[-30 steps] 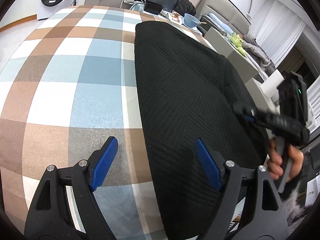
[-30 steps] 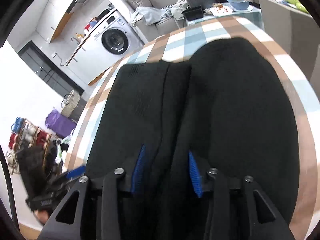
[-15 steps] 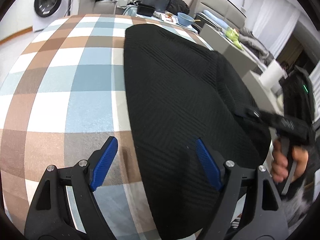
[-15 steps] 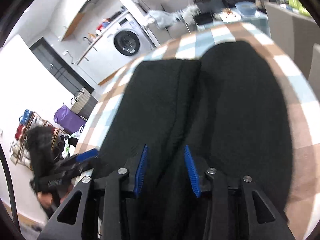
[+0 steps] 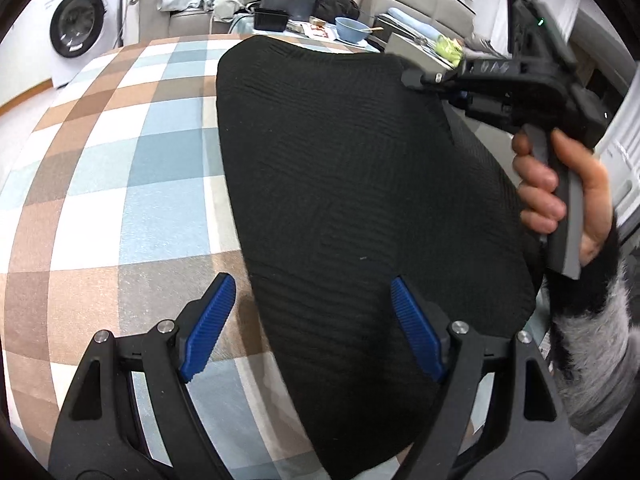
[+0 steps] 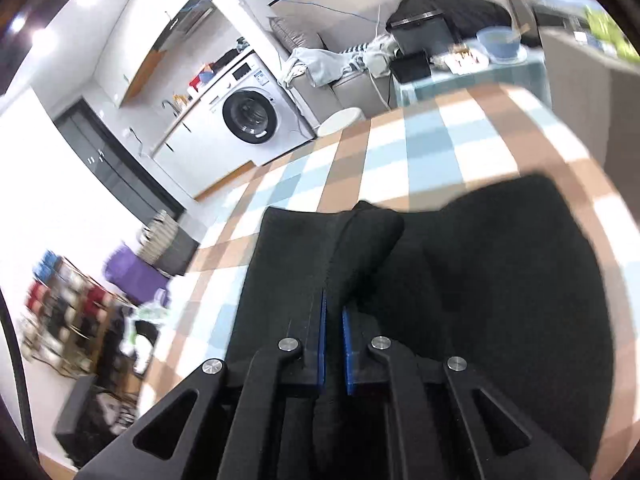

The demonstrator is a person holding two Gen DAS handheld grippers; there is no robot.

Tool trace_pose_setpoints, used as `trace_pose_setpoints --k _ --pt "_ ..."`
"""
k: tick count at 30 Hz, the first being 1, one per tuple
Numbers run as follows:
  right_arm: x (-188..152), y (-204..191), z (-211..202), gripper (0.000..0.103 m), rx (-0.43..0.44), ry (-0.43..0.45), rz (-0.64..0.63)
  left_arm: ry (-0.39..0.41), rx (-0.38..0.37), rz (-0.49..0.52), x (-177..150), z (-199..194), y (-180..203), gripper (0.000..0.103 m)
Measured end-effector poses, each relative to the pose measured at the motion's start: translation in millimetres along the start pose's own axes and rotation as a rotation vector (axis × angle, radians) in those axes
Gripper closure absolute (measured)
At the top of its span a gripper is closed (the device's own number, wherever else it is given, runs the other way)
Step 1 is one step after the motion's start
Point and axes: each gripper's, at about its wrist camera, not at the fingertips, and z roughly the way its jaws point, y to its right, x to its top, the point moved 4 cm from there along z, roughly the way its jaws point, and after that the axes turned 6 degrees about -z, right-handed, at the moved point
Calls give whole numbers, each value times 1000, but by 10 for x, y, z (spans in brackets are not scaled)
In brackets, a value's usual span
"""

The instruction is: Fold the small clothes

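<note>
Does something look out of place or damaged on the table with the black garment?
Nothing stands out. The black garment lies on the checked tablecloth; one edge is pinched up in the right hand-held gripper, as folding requires.

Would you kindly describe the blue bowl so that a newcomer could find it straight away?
Look past the far end of the checked tablecloth to the small cluttered side table. The blue bowl sits there, right of the black containers. It is the only round, pale blue item, with a utensil sticking out.
</note>
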Motion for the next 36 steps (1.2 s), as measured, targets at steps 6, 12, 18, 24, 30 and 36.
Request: trace_pose_setpoints --k 6,12,18,24,30,36 --pt "-217 197 132 80 -74 -119 45 12 -4 -36 37 -45 -93 25" --pt "-766 -32 -236 79 113 -187 33 4 -7 -39 49 -16 -96 25" --pt "-1230 -198 -500 79 183 -189 19 -7 -28 -35 12 17 -27 25" --pt "-1175 -282 -733 95 191 -60 -50 -4 -31 -20 -48 -42 26 25" --pt "-1323 -36 -456 90 112 -228 37 -29 -28 -11 -180 -65 34 25" --pt "-1360 -139 -573 78 109 -216 0 -39 -45 32 -360 -195 111 25"
